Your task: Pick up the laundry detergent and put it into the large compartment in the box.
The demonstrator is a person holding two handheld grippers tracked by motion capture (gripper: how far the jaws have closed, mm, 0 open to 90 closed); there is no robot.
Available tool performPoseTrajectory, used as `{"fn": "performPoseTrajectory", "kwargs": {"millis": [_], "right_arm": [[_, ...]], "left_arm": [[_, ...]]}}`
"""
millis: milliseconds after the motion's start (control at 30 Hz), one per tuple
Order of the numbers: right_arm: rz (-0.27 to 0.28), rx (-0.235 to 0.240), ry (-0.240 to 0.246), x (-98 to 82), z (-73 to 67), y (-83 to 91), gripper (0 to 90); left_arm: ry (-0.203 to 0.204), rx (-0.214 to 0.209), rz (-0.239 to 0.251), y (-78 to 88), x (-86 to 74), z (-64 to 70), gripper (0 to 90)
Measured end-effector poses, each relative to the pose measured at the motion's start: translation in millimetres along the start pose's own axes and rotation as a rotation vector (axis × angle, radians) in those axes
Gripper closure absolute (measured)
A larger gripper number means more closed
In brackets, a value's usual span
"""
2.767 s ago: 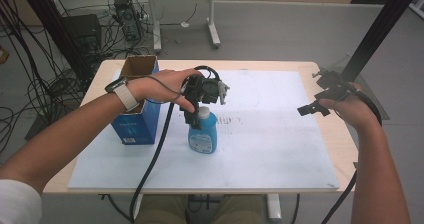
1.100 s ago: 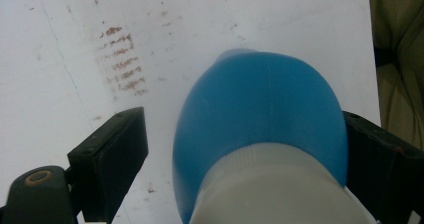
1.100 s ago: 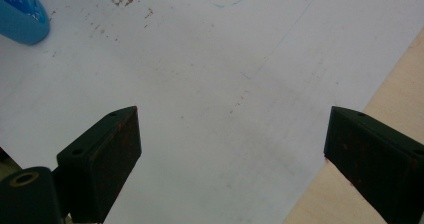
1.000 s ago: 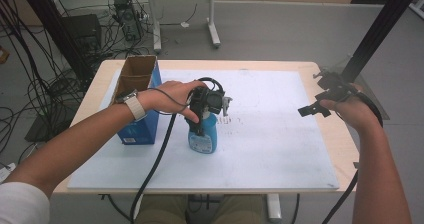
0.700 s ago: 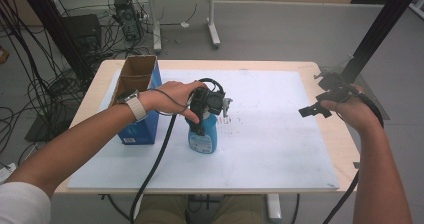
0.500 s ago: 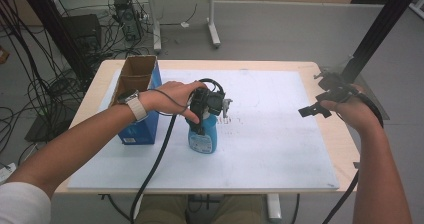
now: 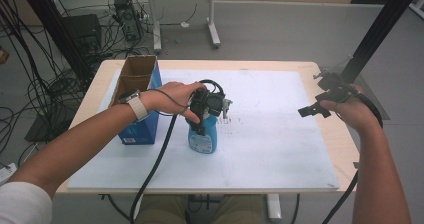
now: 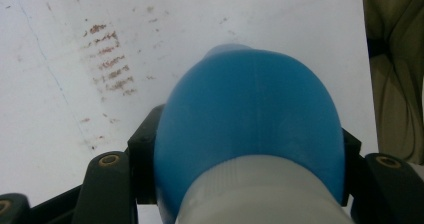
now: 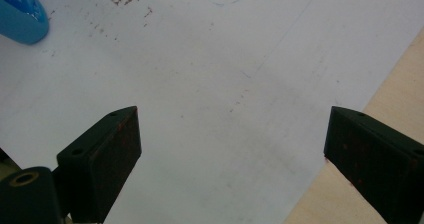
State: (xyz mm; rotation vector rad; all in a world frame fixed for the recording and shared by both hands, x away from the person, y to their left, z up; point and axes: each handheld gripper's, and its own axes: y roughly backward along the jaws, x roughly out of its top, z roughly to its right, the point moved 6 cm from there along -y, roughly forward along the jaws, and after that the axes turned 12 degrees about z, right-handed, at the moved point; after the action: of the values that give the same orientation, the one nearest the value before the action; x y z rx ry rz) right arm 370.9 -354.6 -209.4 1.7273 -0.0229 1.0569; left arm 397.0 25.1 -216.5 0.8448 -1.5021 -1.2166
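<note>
The left gripper (image 7: 206,115) comes down from above and pinches the blue bottle (image 7: 202,136) at its top. Its 2 jaws have just been closing, and now they press on both sides of the bottle's round blue shoulder (image 8: 250,119). The bottle stands upright on the white mat (image 7: 260,154), a bit left of the middle and toward the person's side.

To do this well, I think the hold should stay firm and the lift should go straight up, so the bottle does not tip or slip out.

Just to the left of the bottle stands the blue box (image 7: 137,101), open at the top. It is close, so a swing that way could bump it. Past the bottle and to its right the mat is bare, with lots of room.

Far off by the right table edge, the right gripper (image 7: 320,104) hangs with its jaws spread wide, holding nothing.
</note>
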Motion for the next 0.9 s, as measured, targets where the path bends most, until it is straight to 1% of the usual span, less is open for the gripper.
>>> {"fn": "performPoseTrajectory", "kwargs": {"millis": [267, 900], "right_arm": [[0.000, -0.002, 0.000, 0.6, -0.5, 1.1, 8.1], [0.001, -0.005, 0.006, 2.0, -2.0, 4.6, 8.1]], "left_arm": [[0.006, -0.002, 0.000, -0.1, 0.0, -0.5, 38.6], [0.006, 0.002, -0.006, -0.2, 0.9, 0.3, 38.3]]}}
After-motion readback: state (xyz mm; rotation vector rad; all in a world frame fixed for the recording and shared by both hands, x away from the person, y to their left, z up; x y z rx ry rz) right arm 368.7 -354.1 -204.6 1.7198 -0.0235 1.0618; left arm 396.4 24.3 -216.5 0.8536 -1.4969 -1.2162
